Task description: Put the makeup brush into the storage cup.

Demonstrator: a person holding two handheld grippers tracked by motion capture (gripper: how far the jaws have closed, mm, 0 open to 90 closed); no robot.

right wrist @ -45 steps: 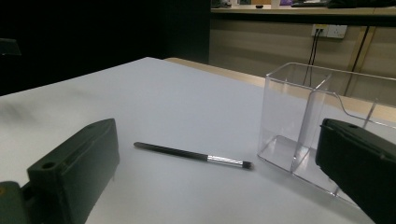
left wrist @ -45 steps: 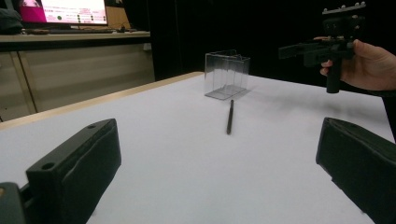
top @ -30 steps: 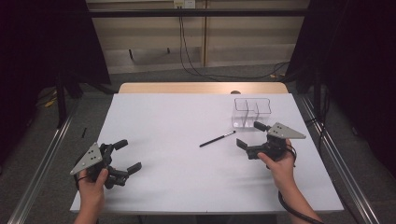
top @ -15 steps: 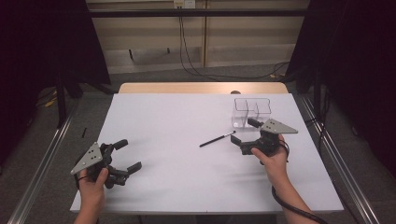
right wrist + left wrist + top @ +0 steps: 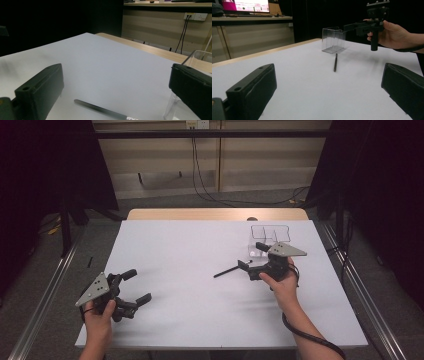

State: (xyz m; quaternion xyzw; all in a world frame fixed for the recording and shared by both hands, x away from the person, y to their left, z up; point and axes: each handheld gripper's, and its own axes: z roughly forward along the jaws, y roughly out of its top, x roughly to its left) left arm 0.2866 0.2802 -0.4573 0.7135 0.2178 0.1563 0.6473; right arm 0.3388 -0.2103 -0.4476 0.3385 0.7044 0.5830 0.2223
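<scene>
High view: the black pen (image 5: pixel 232 269) lies flat on the white table (image 5: pixel 200 310), its long axis diagonal, far end toward the right gripper (image 5: pixel 251 258), whose 2 jaws stand apart above it.

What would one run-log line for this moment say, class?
right gripper: open, above pen | left gripper: open, idle | clear box: empty
</scene>
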